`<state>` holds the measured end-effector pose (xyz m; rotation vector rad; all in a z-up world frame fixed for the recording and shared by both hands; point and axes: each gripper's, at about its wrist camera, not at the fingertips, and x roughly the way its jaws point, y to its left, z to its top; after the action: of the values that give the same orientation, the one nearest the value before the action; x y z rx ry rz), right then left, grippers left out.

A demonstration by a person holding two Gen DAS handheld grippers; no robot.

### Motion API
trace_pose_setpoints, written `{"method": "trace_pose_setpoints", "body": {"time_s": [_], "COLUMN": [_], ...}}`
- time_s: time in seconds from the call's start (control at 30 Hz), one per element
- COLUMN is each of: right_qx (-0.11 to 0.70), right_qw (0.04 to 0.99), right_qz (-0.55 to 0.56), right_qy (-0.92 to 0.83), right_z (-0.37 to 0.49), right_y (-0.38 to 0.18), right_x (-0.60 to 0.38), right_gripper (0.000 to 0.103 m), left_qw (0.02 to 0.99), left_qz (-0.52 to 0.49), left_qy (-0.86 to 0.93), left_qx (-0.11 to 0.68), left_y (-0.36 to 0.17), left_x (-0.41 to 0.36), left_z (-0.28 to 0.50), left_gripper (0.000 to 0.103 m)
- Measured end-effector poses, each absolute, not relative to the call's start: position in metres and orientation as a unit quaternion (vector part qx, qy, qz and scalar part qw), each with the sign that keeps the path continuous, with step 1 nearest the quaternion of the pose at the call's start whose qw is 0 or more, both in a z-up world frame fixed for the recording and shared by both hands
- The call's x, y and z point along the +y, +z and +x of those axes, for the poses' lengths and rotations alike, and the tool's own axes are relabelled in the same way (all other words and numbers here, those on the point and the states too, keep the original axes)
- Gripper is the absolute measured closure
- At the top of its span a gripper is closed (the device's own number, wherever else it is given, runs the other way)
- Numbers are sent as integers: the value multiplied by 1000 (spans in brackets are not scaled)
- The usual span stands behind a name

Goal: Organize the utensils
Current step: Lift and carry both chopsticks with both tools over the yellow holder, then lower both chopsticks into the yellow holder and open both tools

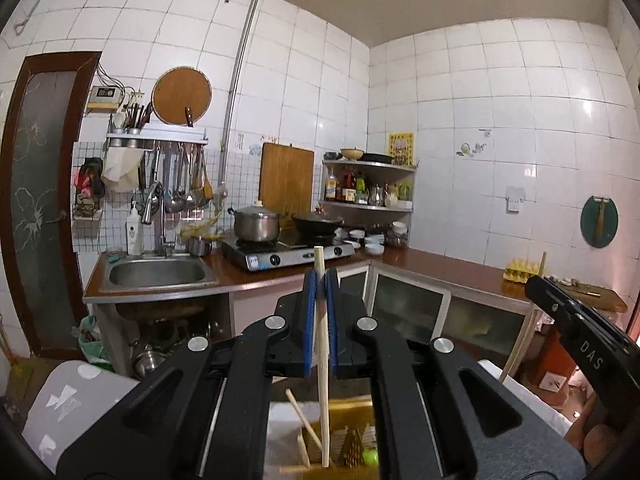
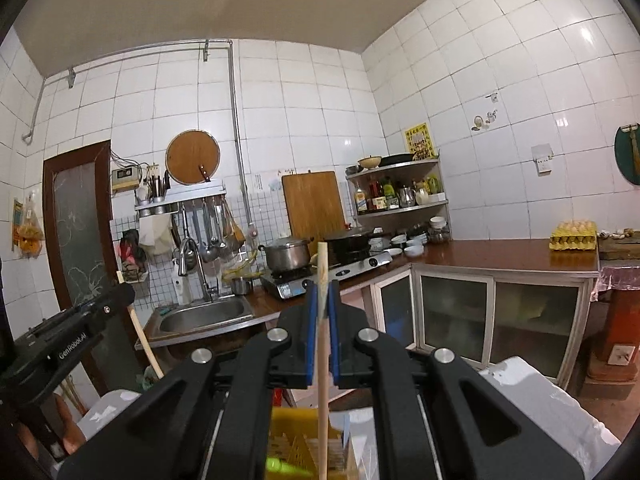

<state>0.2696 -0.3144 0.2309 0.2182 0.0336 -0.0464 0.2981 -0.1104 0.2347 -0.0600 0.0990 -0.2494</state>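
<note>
- Your left gripper point(image 1: 320, 280) is pinching a pale wooden chopstick point(image 1: 323, 360) btwn its blue pads; stick stands upright, tip poking just above the pads, lower end hanging down over a yellow basket point(image 1: 344, 408) below.
- Two more loose chopsticks point(image 1: 304, 428) lean tilted in that basket's left part, apart from the held one.
- Your right gripper point(image 2: 322, 292) is likewise clamped on a 2nd chopstick point(image 2: 322, 360), also upright, top end above the pads, lower end running down in front of the same yellow basket.
- Each gripper shows in the other's cam: right one at the left-wrist view's right edge w/ its stick upright, left one at the right-wrist view's left edge.
- White foam-looking box point(image 2: 540, 388) sits just beside the basket, near you.
- Farther off, L-shaped brown counter point(image 1: 440, 268): steel sink point(image 1: 158, 274) at its left end, faucet & soap bottle point(image 1: 134, 232) along the sink's back edge.
- Two-burner stove point(image 1: 288, 254) mid-counter, steel pot w/ lid point(image 1: 256, 224) on left burner, black wok point(image 1: 318, 224) on right.
- Small bowls point(image 1: 366, 240) grouped in the counter's back corner under a corner shelf point(image 1: 368, 184) of bottles.
- Yellow egg tray point(image 2: 574, 234) near the counter's right end, wooden board just beside it.
- On the far wall: rack w/ hanging ladles point(image 1: 180, 184), round wooden board point(image 1: 182, 96), rectangular cutting board point(image 1: 286, 178) leaning behind the stove.
</note>
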Motion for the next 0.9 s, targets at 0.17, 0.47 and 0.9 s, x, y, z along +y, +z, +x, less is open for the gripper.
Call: {"method": "trace_pose_setpoints", "body": {"time_s": [0.17, 0.47, 0.9], "right_qx": [19, 41, 141], "right_qw": [993, 993, 986], "right_qz": [110, 112, 94], "right_qy": [-24, -21, -8], "right_z": [299, 341, 353], "right_y": [211, 159, 120], "right_x": [-318, -325, -327], "right_gripper": [97, 97, 96], "left_qw": [991, 989, 983], "left_qz": [-18, -8, 8], "left_qy": [-118, -113, -104], "left_qx": [54, 95, 152], "left_y": [212, 158, 115], "left_x": [-123, -123, -115], "left_z": [327, 359, 351], "left_gripper": [99, 99, 81]}}
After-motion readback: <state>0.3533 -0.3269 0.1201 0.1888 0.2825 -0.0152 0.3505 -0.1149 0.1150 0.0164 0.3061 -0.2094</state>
